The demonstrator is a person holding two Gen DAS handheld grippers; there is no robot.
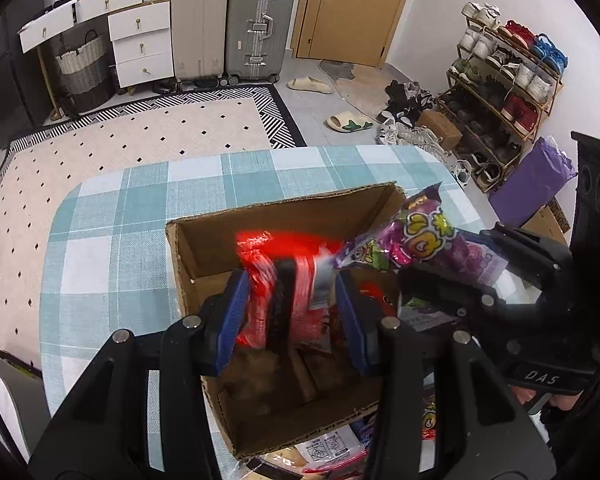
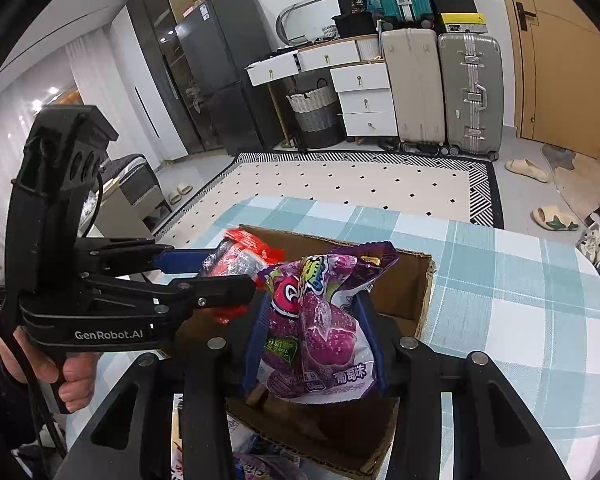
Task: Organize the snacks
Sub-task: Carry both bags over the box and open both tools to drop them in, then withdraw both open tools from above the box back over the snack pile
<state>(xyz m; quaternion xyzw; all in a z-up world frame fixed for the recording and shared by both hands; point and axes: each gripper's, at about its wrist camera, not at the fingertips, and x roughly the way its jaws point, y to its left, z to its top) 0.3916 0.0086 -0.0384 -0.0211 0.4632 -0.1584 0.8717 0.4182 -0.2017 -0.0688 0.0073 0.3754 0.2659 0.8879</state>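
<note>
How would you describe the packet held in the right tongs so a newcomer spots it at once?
Start at the table with the blue-and-white checked cloth and find the open cardboard box on it. Over the box, the right tongs grip a purple snack bag. Unlike the red packet beside it in the left tongs, it is purple with grape pictures.

My left gripper (image 1: 292,312) and right gripper (image 2: 316,336), both clamped shut, angled downward, side by side.
</note>
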